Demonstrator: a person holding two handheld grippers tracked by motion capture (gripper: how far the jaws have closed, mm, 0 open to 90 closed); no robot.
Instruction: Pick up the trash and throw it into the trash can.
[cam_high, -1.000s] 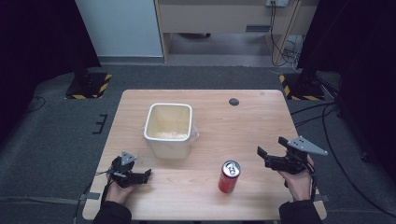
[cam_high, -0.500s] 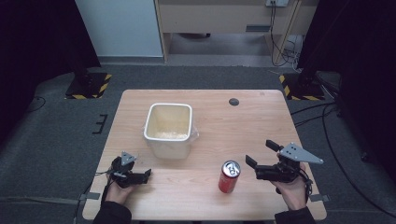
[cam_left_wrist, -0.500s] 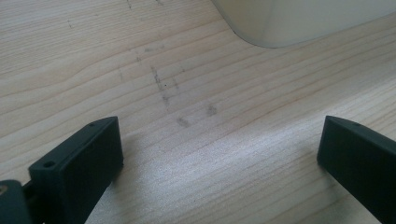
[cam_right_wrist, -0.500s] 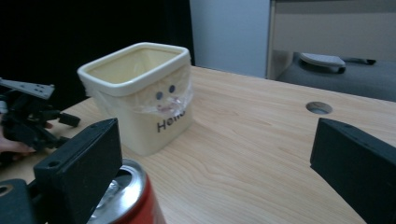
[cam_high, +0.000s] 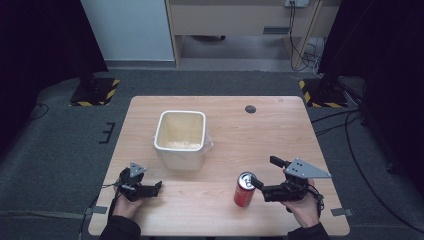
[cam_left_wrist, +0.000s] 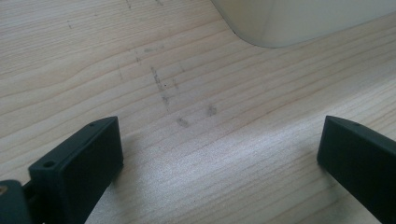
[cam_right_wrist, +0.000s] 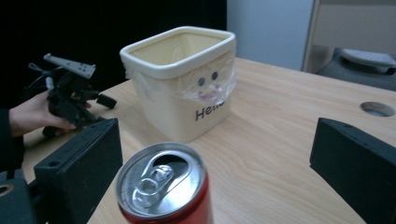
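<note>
The right tool (cam_high: 264, 176) is reaching with its jaws wide apart around the red can (cam_high: 244, 190), standing low in the middle of the counter (cam_high: 280, 130), ready to grab it, while the left tool (cam_high: 150, 187) is resting released near the cream bin (cam_high: 180, 137).

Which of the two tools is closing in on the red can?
The right tool, its open jaws around the can. The left tool rests open near the bin.

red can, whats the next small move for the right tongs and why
Probably ease the right tongs forward until the red can sits squarely between the open jaws, then close. The can stands upright, off-centre toward one jaw, not yet gripped.
</note>
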